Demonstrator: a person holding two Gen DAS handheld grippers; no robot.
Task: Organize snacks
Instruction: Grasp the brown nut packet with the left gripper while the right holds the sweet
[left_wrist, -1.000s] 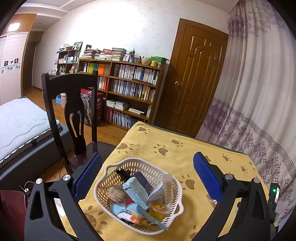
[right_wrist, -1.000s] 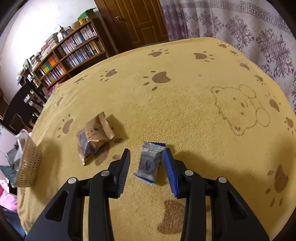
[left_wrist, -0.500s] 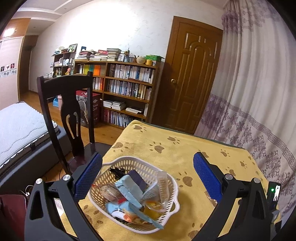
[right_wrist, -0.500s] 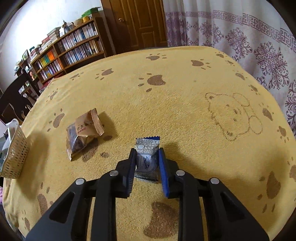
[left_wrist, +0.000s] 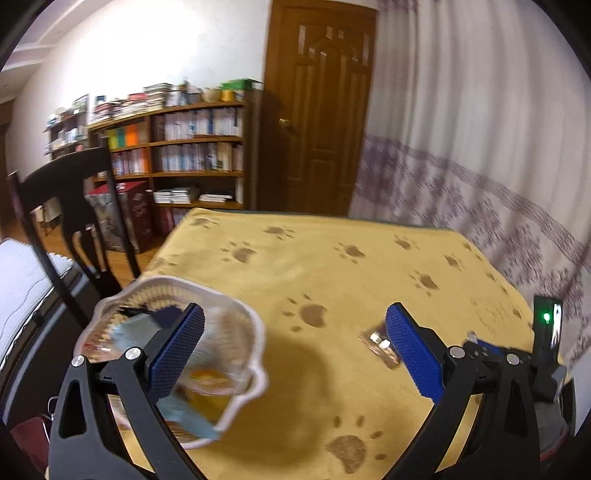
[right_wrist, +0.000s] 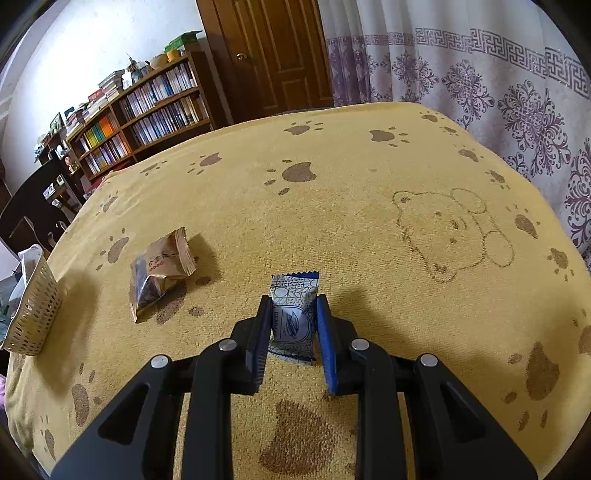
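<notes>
Fingers of the right gripper (right_wrist: 292, 325) pinch a small blue-and-white patterned snack packet (right_wrist: 294, 314) from both sides, the black pad pressed to its left edge and the blue pad to its right. The packet sits squarely between them, its crimped top edge poking out past the fingertips, its lower end back between the pads. Whether it rests on the yellow paw-print cloth covering the bench (right_wrist: 332, 206) or is lifted just clear, I cannot tell from here.

To the left of that grip, well apart, lies a brown crinkled foil snack packet (right_wrist: 159, 271), flat on the cloth with its crimped end pointing up and to the right. Further left, at the bench's edge, stands the cream perforated plastic basket (right_wrist: 35, 314), only its side wall visible in the right wrist view.

The left gripper (left_wrist: 293, 349) hangs over the bench with its blue-padded fingers (left_wrist: 413, 354) spread wide, nothing between them. The view is blurred. Its left finger overlaps the basket (left_wrist: 255, 332), which has wrapped snacks heaped inside in pale blue and orange, too smeared to name. Just beside the inner face of its right finger, a small shiny packet (left_wrist: 380, 343) lies on the cloth.

Beyond the bench are a dark wooden chair (left_wrist: 70, 206), a bookshelf full of books (left_wrist: 177, 147), a brown wooden door (left_wrist: 321, 110) and a pale curtain with a purple pattern (left_wrist: 480, 147).
</notes>
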